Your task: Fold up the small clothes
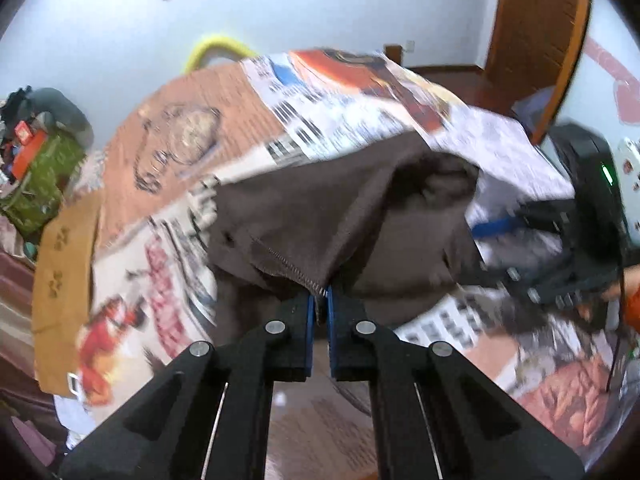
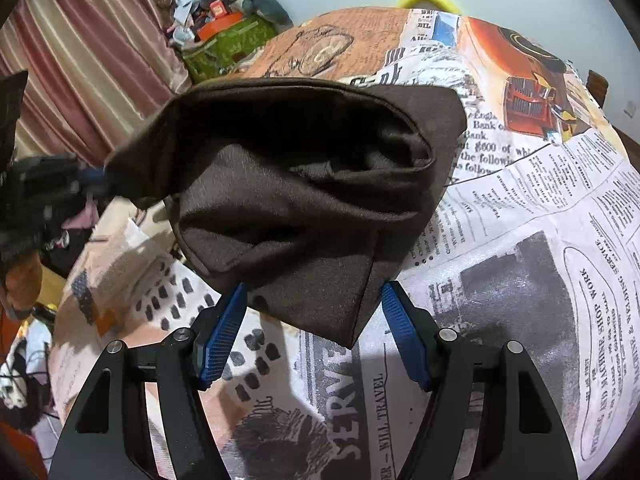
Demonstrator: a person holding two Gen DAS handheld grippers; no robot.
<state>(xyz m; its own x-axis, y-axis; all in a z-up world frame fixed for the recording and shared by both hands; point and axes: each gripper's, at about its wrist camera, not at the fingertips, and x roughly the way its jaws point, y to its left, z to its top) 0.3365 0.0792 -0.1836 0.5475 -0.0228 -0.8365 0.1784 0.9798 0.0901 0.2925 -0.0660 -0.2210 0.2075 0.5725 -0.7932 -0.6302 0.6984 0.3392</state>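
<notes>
Left tongs (image 1: 319, 300) pinching the brown garment's (image 1: 340, 216) stitched hem; right tongs (image 2: 312, 330) spread, straddling its corner above the worktop (image 2: 520, 240).

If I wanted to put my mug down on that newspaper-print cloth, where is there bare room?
The printed cloth is bare to the right of the dark brown garment, beside the right gripper, and bare again near its far orange corner. Around the garment it is crowded: the left gripper pinches its hem, and clutter piles beyond the far-left edge.
</notes>
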